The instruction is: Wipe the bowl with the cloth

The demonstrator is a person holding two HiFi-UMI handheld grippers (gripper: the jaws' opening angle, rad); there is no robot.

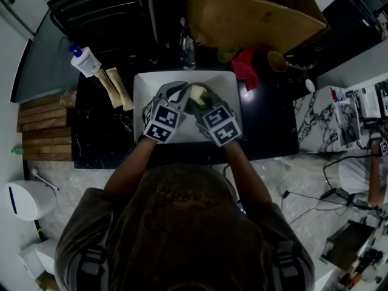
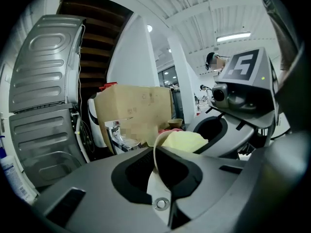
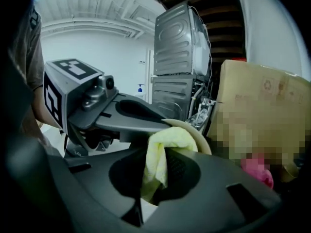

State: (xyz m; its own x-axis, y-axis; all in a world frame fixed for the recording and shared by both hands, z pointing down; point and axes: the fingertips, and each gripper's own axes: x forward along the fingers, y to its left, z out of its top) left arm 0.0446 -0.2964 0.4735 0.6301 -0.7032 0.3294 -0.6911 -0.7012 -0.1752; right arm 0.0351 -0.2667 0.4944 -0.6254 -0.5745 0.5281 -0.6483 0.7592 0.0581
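Note:
Both grippers meet over a white rectangular basin (image 1: pixel 144 85) in the head view. My left gripper (image 1: pixel 176 97) is shut on the thin cream rim of the bowl (image 2: pixel 155 155), which stands on edge between its jaws (image 2: pixel 158 174). My right gripper (image 3: pixel 154 179) is shut on the yellow cloth (image 3: pixel 159 155), and the cloth lies against the inside of the bowl (image 3: pixel 196 133). From the left gripper view the cloth (image 2: pixel 185 141) shows bunched behind the rim, with the right gripper (image 2: pixel 219 130) just beyond it. From above, cloth and bowl (image 1: pixel 196 93) show only partly between the marker cubes.
The basin sits in a black counter (image 1: pixel 97 141). At its left lie a blue-capped bottle (image 1: pixel 85 60) and two tan packets (image 1: pixel 117 88). A tap (image 1: pixel 187 48), a cardboard box (image 1: pixel 257 14), a red cloth (image 1: pixel 245 69) and a small cup (image 1: pixel 277 60) stand behind it.

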